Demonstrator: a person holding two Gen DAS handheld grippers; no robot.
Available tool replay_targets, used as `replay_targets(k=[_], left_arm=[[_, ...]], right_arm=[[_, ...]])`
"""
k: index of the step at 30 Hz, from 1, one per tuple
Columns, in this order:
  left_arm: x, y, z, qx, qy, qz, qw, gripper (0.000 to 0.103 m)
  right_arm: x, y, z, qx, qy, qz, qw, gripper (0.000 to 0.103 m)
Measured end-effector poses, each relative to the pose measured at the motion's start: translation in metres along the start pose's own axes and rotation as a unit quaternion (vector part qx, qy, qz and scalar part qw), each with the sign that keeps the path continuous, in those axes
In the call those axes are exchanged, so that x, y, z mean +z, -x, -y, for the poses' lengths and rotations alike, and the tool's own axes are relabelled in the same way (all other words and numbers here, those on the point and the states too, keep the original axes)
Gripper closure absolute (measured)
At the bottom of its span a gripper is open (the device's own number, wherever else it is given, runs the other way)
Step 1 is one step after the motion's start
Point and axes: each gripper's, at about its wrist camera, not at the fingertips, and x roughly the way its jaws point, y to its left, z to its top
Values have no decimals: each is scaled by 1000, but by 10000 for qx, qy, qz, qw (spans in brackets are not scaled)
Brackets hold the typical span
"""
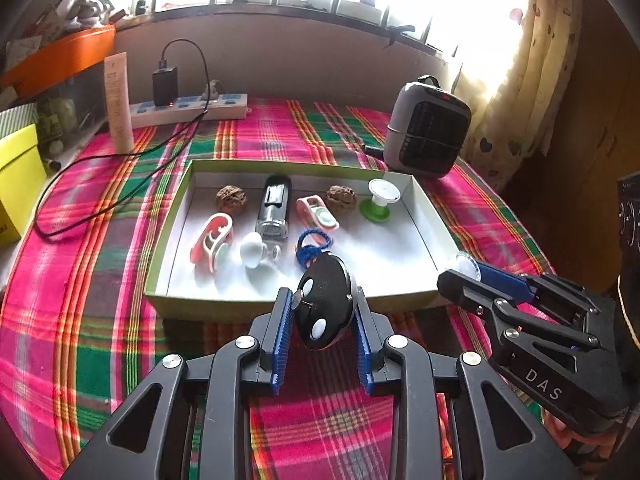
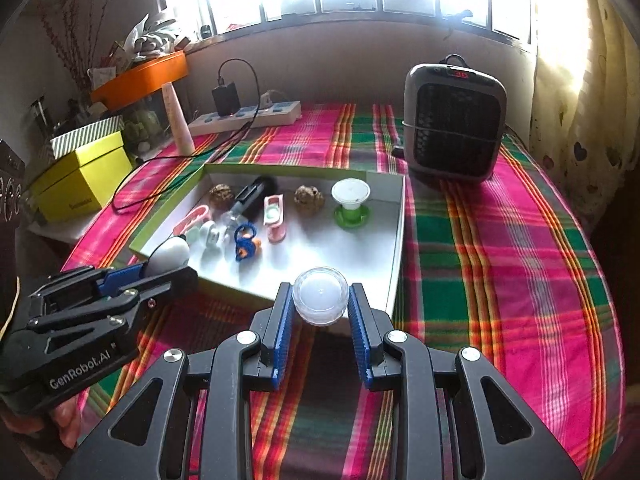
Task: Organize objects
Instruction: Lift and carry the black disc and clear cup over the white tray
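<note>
Both claws loaded, hanging just short of the tray's near rim. Left claw clamped narrow on a black oval remote, blue cord trailing from its far end into the tray. Right claw pinched on a clear round cap w/ white centre, over the near-right corner of the tray.

Looks like mid-carry — whether into the tray or out of it, can't tell.

Inside the tray: two walnuts along the far side, black cylinder between them, pink clip at left, white knob beside it, pink tag, green-based spool in the far-right corner.

Open room: bare white floor along the near-right of the tray, best drop spot if going in. Left half crowded, so remote needs care not to knock the knob. Cord could snag on the rim. Outside the tray, wide plaid worktop free at right; heater at far-right corner, power strip and cable at far-left — steer clear. Claws near each other, so keep paths apart.
</note>
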Motion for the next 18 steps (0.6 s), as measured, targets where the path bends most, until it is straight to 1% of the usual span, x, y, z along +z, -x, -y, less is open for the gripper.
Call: replay_targets(k=[11,18], left_arm=[[19,-14,0,-66,26,-46,10000,77],[26,-25,1,-36,10,-82,10000,77]], right_arm=[[17,-18,8,28,-15,-93,10000,74],[24,-30,12,4,-15,-172,9999,74]])
